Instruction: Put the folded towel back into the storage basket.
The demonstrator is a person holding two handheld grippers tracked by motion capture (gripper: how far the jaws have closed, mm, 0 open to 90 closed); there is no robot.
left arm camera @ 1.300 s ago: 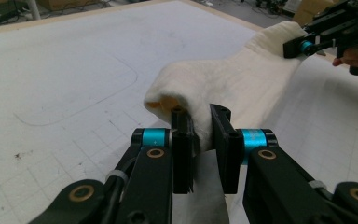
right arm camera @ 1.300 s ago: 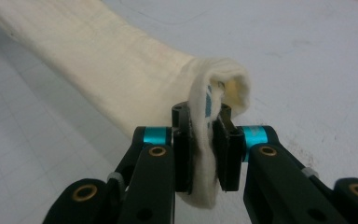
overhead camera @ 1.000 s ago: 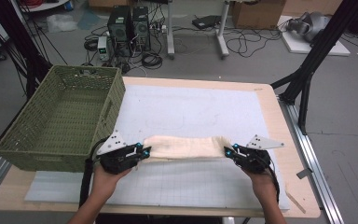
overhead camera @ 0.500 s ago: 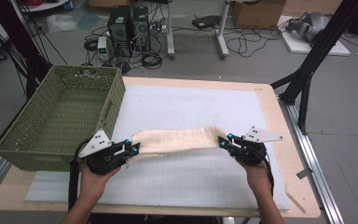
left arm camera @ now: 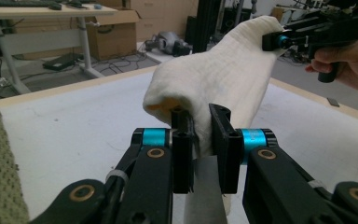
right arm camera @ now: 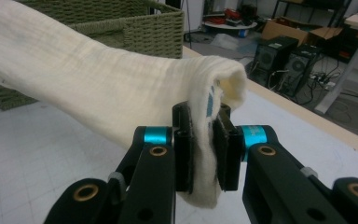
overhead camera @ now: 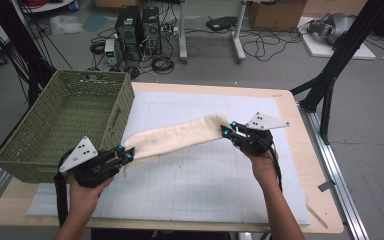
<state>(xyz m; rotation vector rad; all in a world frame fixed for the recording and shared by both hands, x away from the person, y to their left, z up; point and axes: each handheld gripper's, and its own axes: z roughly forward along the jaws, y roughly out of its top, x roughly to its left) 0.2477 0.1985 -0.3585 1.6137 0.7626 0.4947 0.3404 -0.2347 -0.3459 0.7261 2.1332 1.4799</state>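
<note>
A folded cream-coloured cotton cloth (overhead camera: 180, 137) hangs stretched above the table, clear of it, between two grippers. The left gripper (overhead camera: 124, 153) has its jaws clamped on the end near the green woven basket (overhead camera: 40, 135); the right gripper (overhead camera: 226, 130) pinches the other end. Below lies a white gridded mat (overhead camera: 190, 185) on a pale wooden table (overhead camera: 325, 200). Beyond, a grey floor (overhead camera: 280, 65) carries black computer towers (overhead camera: 139, 25) and loose cables.

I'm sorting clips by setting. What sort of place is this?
Most likely a lab or workshop: computer towers and loose cables on a bare floor, cardboard boxes, and a table beside black frame legs.
</note>
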